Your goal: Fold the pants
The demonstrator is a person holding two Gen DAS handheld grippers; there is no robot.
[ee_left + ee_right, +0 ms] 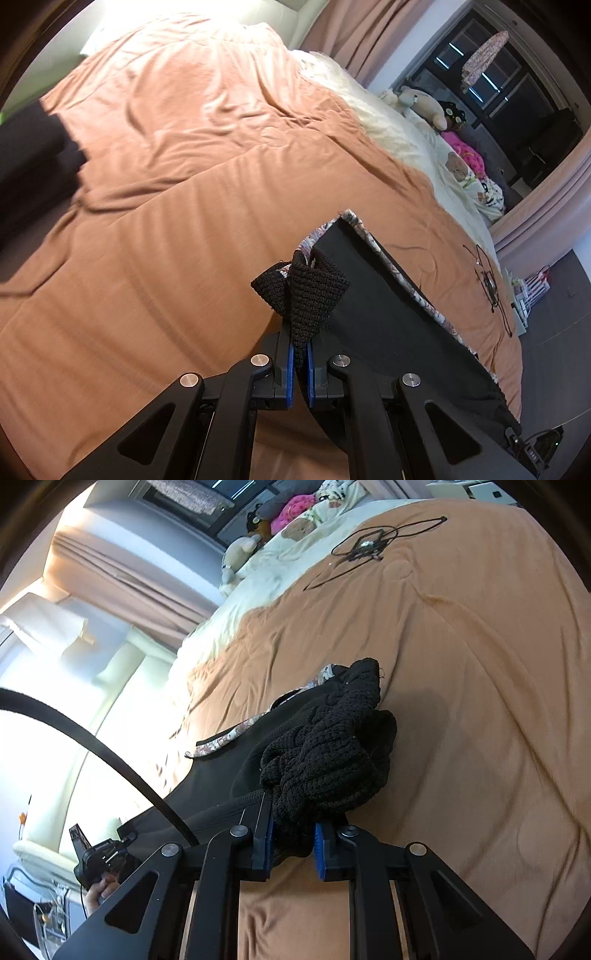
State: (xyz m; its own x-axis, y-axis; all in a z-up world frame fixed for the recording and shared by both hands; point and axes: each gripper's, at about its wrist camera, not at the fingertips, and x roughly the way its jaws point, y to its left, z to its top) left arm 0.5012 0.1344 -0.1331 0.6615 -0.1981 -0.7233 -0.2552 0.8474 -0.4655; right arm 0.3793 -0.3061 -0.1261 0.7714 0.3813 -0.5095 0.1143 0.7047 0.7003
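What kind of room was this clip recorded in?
Most likely a home bedroom. A large bed with an orange duvet fills both views, stuffed toys sit by its head, and long curtains hang beside a window. Both grippers hold black pants over the bed.

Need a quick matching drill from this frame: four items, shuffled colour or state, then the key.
Items:
1. pants
2. bedspread
3. left gripper
4. cable

Descriptions:
A. orange, wrinkled
B. lying loose, tangled on the bed
C. black with floral trim, held up between both grippers
D. shut on a small fold of knit fabric

Pairs: 1-C, 2-A, 3-D, 4-B
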